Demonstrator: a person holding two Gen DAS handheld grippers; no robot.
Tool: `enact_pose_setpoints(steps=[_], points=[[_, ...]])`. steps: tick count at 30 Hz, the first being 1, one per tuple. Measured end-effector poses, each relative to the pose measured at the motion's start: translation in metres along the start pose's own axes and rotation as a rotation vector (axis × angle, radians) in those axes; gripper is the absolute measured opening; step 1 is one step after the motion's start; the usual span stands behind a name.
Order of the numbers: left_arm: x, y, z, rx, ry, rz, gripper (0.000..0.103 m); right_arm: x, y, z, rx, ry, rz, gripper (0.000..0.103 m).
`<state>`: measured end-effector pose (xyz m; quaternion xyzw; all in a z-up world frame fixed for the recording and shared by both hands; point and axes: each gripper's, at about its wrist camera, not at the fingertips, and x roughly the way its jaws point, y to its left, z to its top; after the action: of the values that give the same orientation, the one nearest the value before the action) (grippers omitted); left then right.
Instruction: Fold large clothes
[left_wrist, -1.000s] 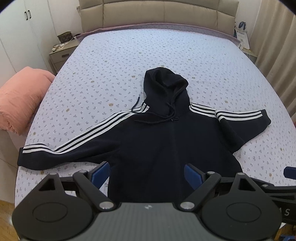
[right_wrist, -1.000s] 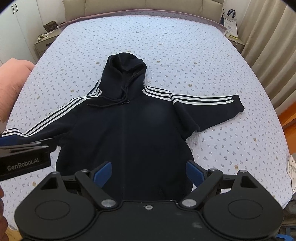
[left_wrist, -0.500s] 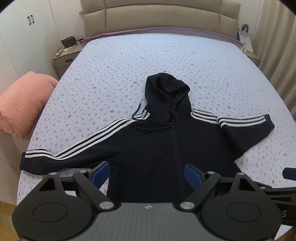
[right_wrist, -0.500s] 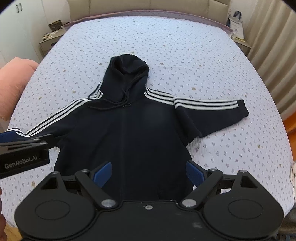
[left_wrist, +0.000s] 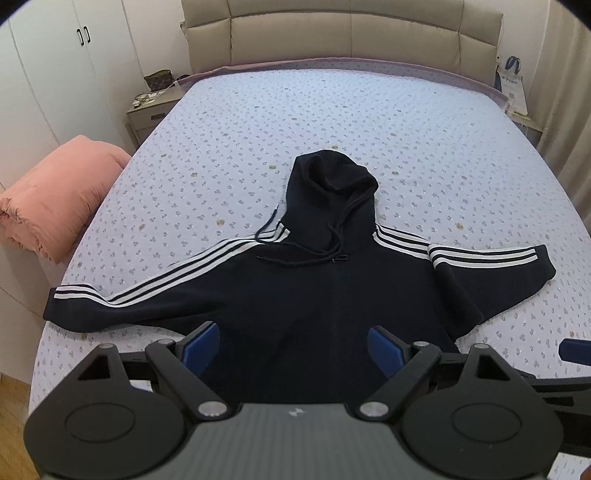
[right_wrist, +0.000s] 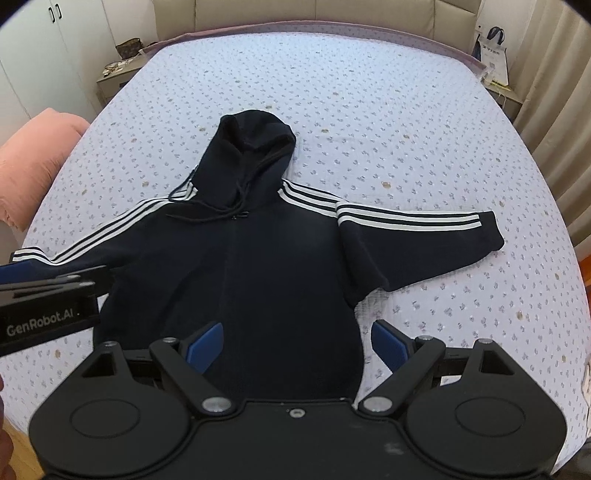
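Note:
A black hoodie (left_wrist: 314, 295) with three white stripes on each sleeve lies spread flat, front up, on the bed (left_wrist: 332, 122), hood toward the headboard. It also shows in the right wrist view (right_wrist: 266, 266). My left gripper (left_wrist: 293, 345) is open and empty, held above the hoodie's lower hem. My right gripper (right_wrist: 297, 341) is open and empty, above the hem's right side. The left gripper's body (right_wrist: 48, 299) shows at the left edge of the right wrist view.
A folded pink quilt (left_wrist: 55, 199) lies off the bed's left side. A nightstand (left_wrist: 151, 110) stands at the far left by the headboard (left_wrist: 351, 37). A paper bag (left_wrist: 511, 88) and curtains are at the far right. Wood floor shows at the near left.
Both grippers have tilted up and drawn back a little, so the hoodie sits lower in both views and more headboard shows. The hoodie has not moved.

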<state>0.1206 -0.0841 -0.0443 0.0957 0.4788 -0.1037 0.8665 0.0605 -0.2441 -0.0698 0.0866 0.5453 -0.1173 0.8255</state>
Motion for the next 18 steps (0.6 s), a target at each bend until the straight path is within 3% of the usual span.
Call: enact_pose_setpoints(steps=[9,18], points=[[0.027,-0.048,0.009,-0.021,0.013,0.003,0.089,0.033,-0.041,0.016,-0.002,0.019,0.01,0.102],[0.085,-0.093,0.017,-0.023,0.008,0.014,0.089,0.098,-0.079,0.028,-0.003,0.048,0.015,0.102]])
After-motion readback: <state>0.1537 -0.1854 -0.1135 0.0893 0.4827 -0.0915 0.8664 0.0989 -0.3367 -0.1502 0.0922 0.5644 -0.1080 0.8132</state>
